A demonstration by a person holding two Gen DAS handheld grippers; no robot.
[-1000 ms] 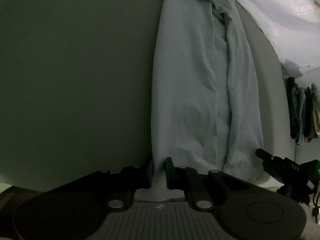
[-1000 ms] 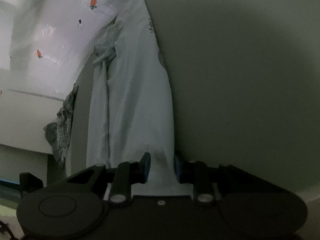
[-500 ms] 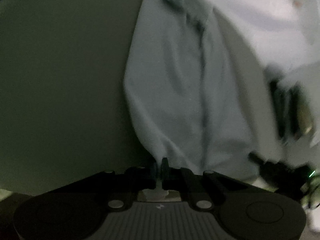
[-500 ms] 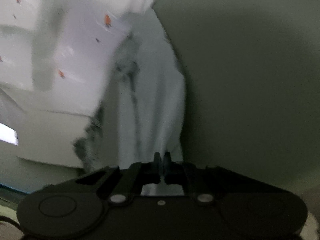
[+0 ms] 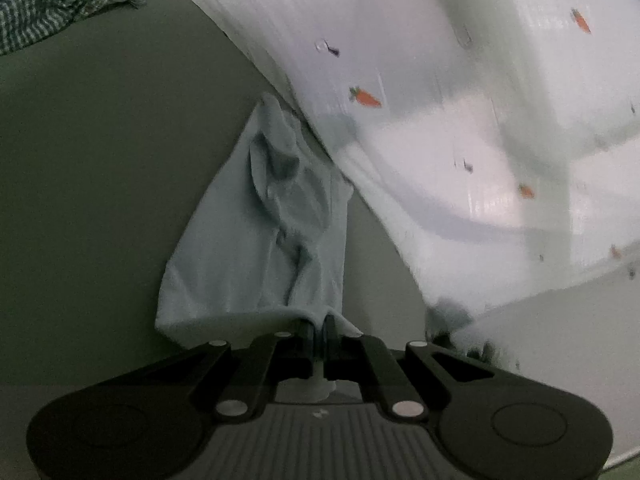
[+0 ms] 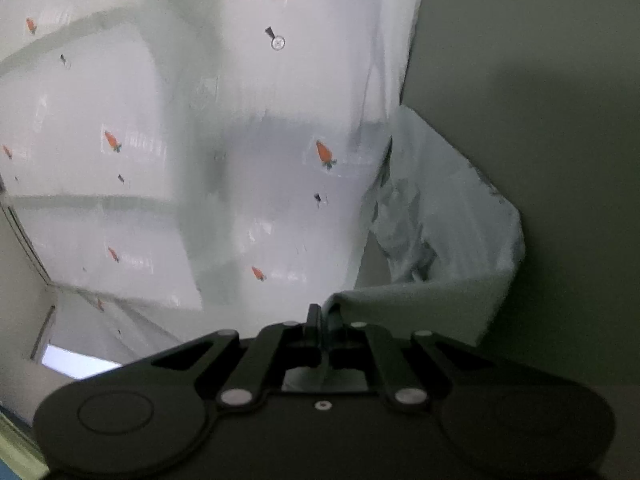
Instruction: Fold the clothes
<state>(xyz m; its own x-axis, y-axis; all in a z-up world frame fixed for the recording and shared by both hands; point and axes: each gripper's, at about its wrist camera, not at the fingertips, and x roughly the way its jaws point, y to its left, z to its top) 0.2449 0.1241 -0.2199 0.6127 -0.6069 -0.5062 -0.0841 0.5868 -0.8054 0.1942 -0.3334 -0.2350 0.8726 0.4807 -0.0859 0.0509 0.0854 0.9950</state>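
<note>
A pale blue garment [image 5: 256, 264] lies on the grey-green table [image 5: 100, 184], its near hem lifted and stretched between my two grippers. My left gripper [image 5: 319, 326] is shut on the hem's edge. In the right wrist view the same garment [image 6: 448, 240] folds back over itself, and my right gripper [image 6: 323, 318] is shut on its near corner. The far end of the garment is bunched and creased by the table's edge.
A white curtain with small orange carrots [image 5: 460, 128] hangs past the table's far edge and fills much of the right wrist view [image 6: 180, 140]. A striped dark cloth [image 5: 48, 4] lies at the table's far left.
Both grippers closed on the garment's near hem, then lifted it and carried it forward over the rest of the garment. The views now tilt up toward the curtain.
</note>
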